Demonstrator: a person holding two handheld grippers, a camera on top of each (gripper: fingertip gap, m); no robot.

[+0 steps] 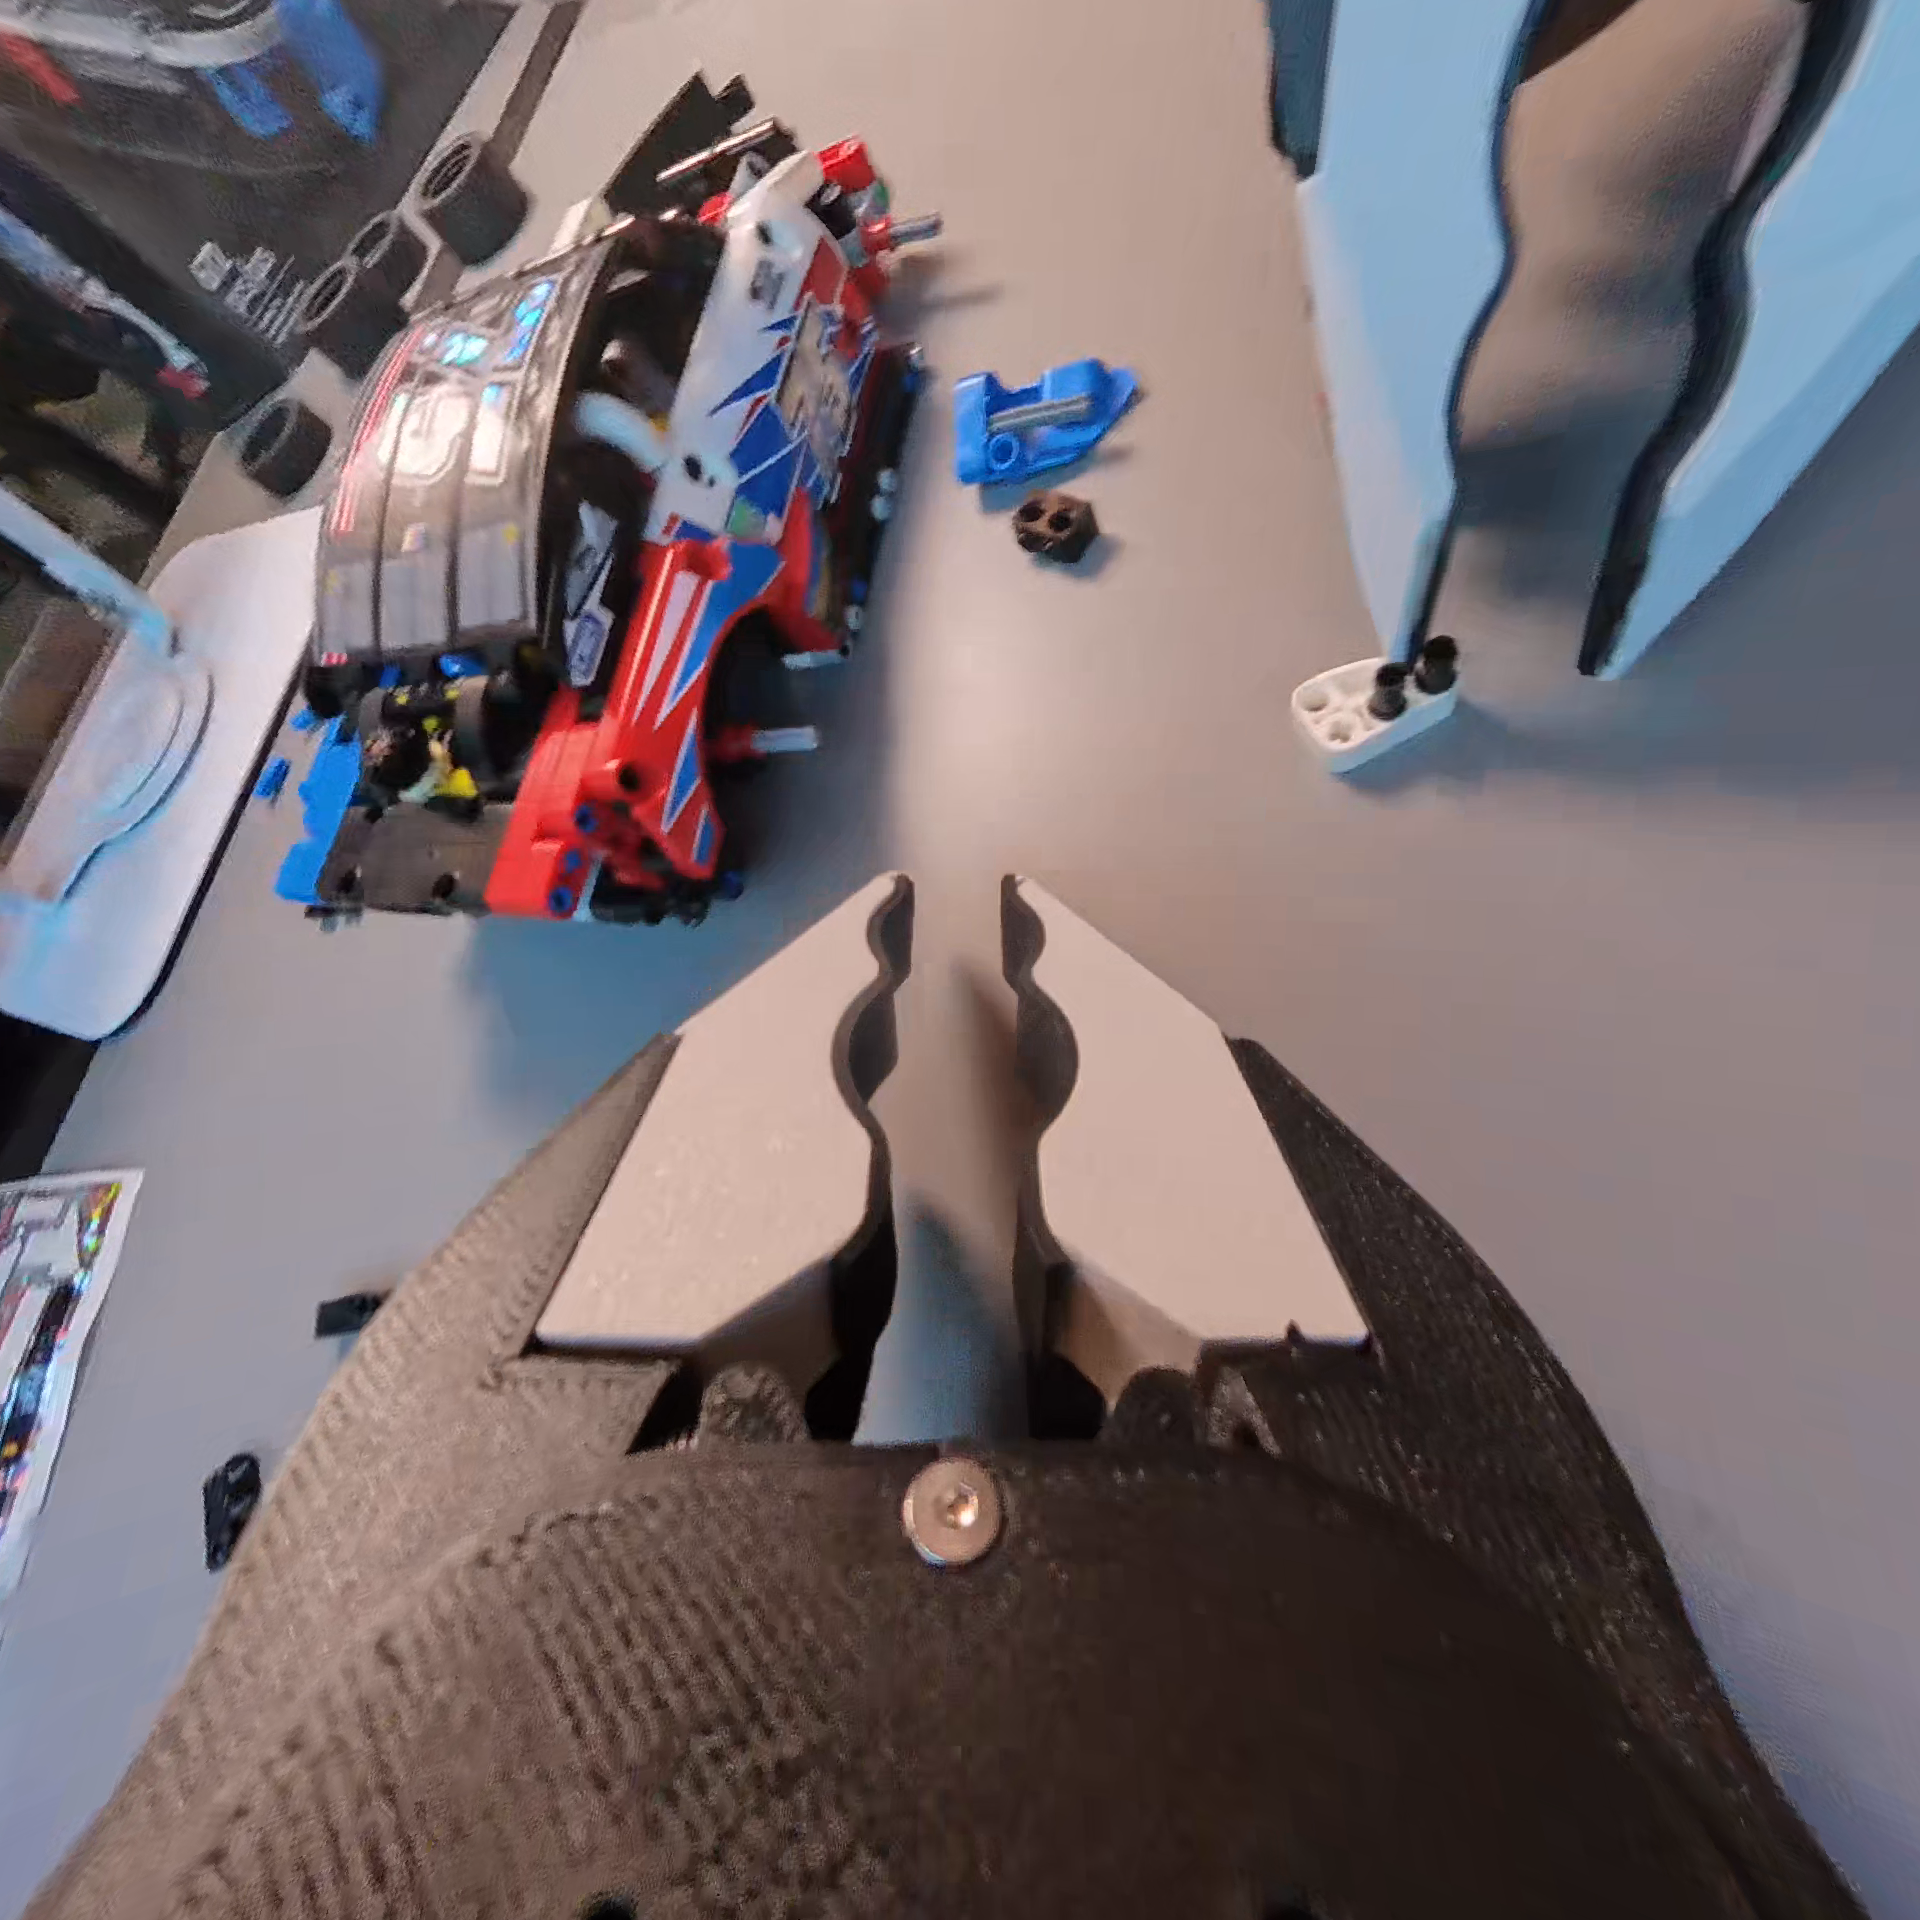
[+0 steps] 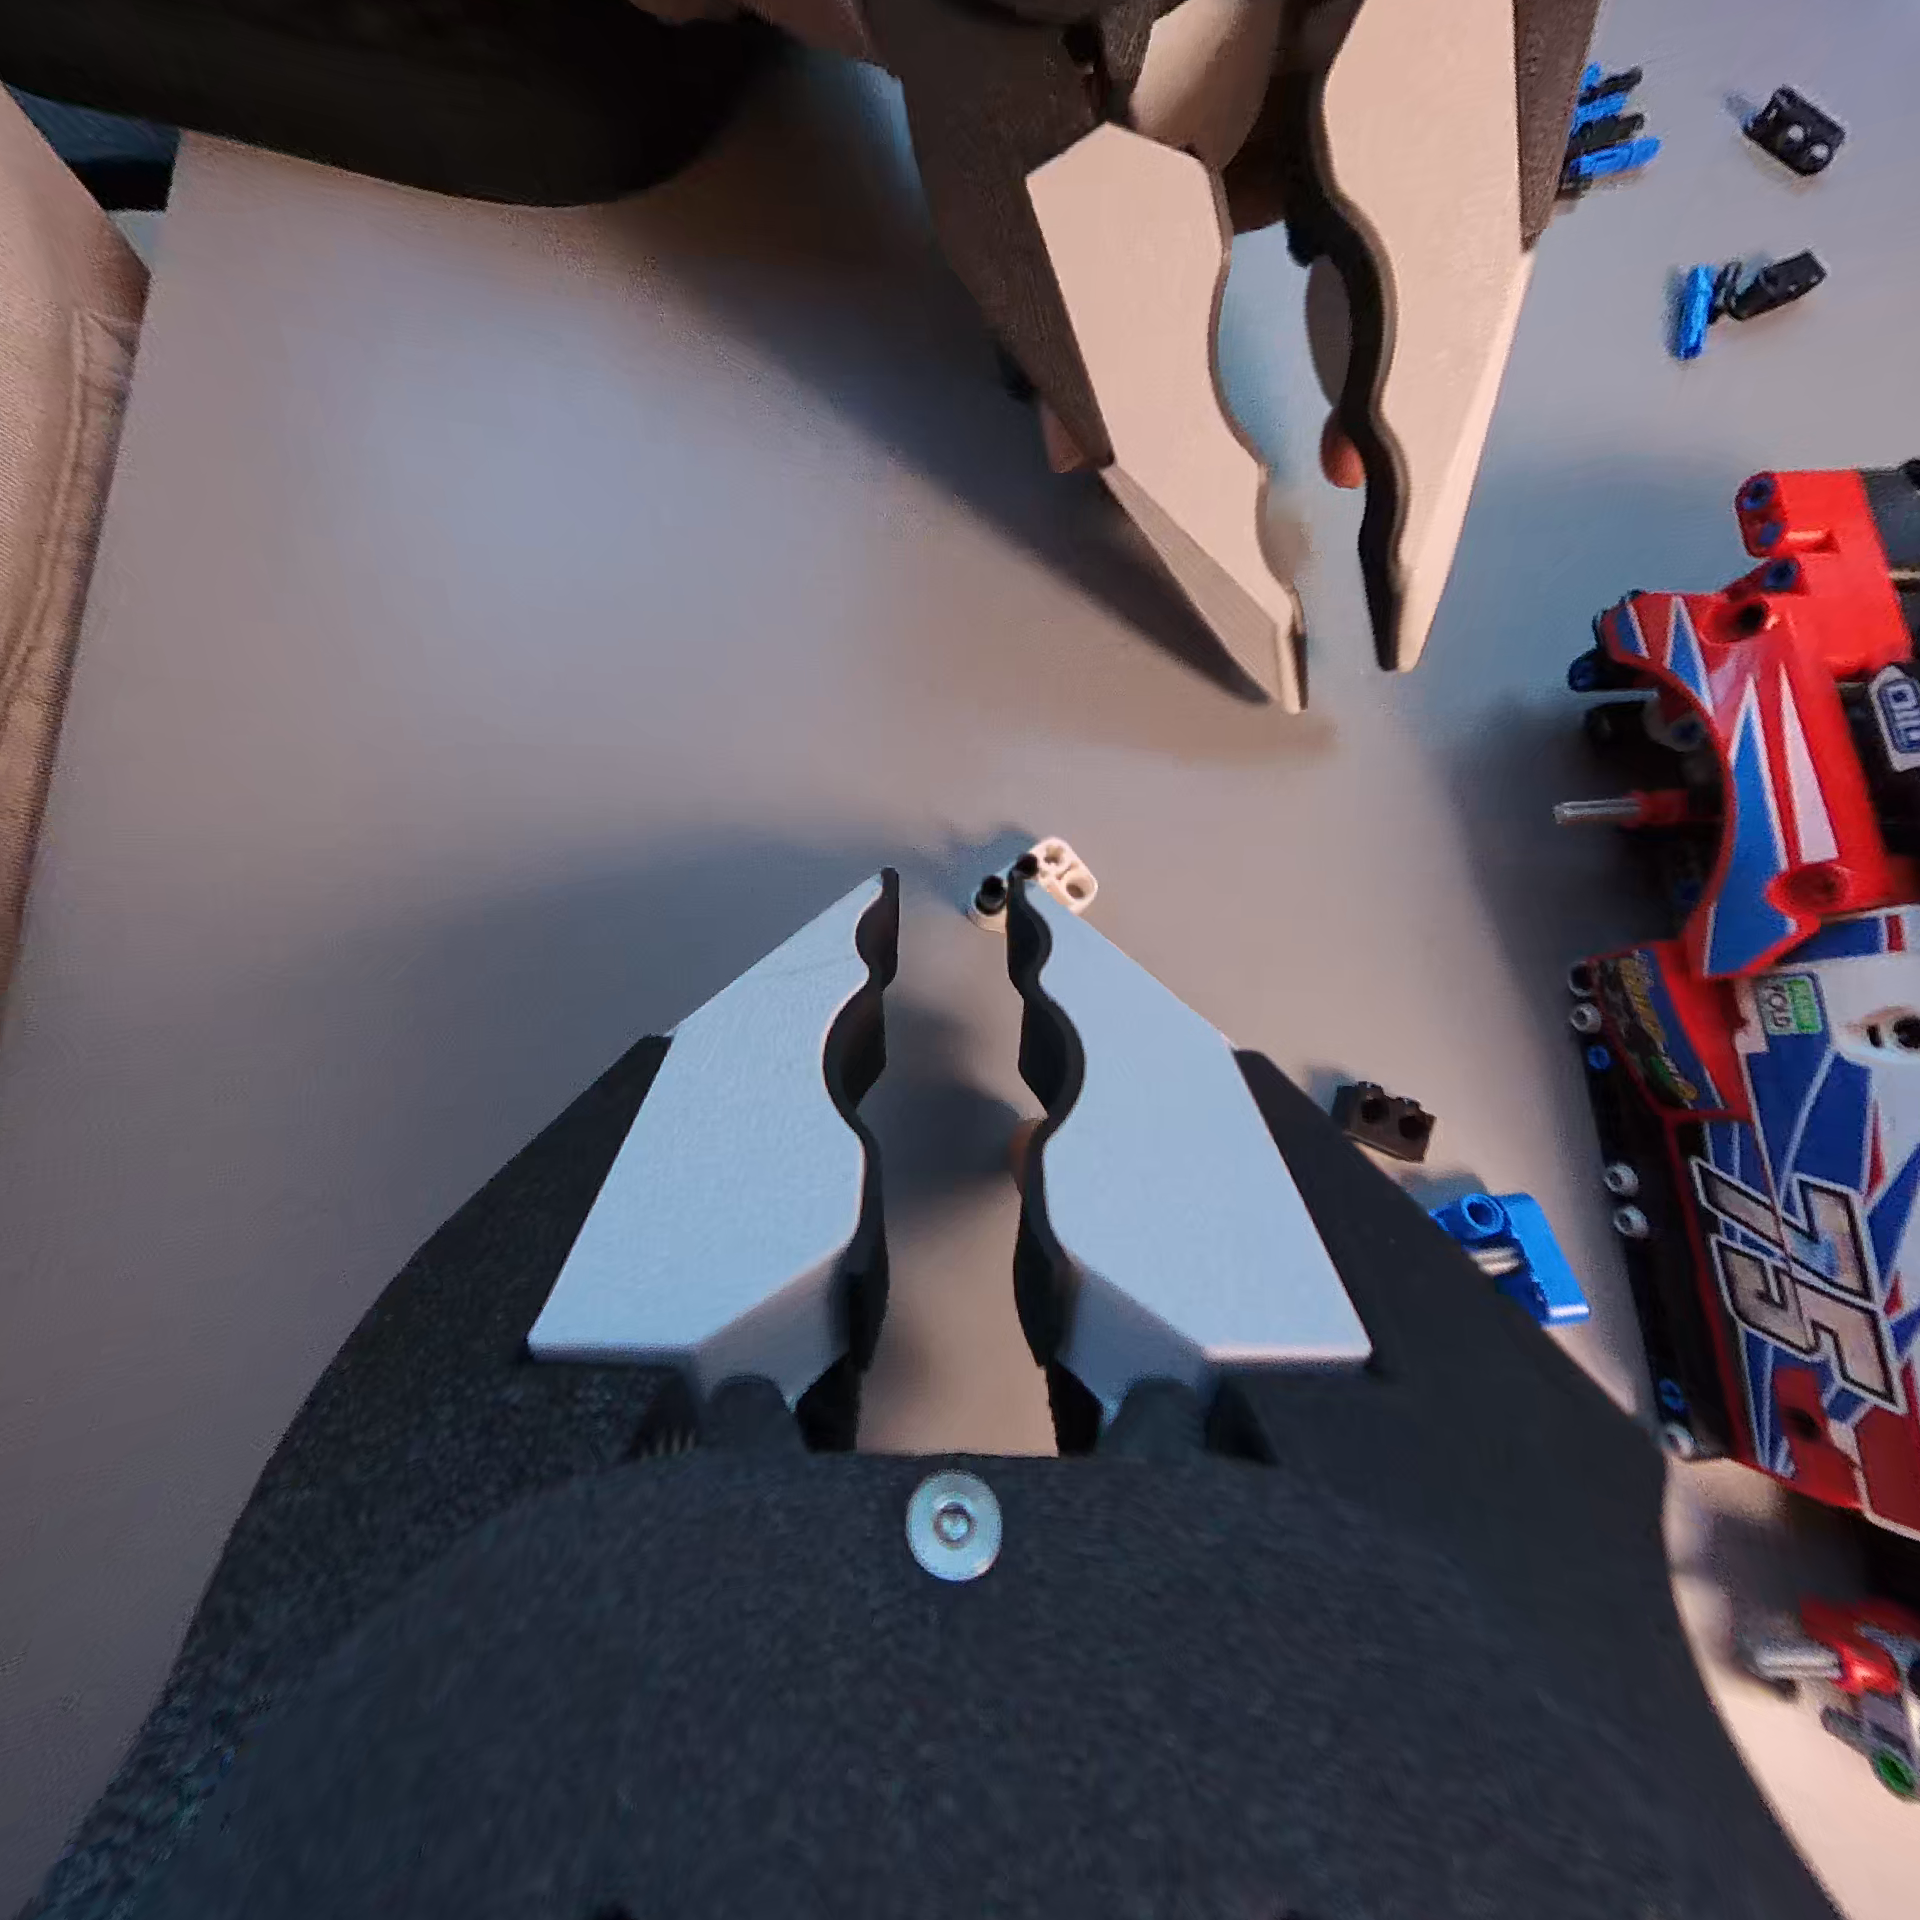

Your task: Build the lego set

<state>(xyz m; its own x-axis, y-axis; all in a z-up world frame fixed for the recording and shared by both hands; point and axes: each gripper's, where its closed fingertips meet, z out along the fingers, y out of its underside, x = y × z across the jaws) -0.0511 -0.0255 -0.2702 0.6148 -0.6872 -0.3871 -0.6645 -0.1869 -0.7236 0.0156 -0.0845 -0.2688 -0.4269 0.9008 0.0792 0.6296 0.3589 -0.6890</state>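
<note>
Resting on the grey table [image 1: 1143, 831], the partly built car [image 1: 582, 540] lies on its side. Left claw [image 1: 956, 894]: fingers slightly parted, holding nothing, above bare table. Right claw [image 2: 951, 894]: fingers parted, empty, tips at the small white piece [image 2: 1044, 878] with two black pins. A blue piece [image 1: 1039, 416] and black block [image 1: 1060, 525] lie beside the car.
</note>
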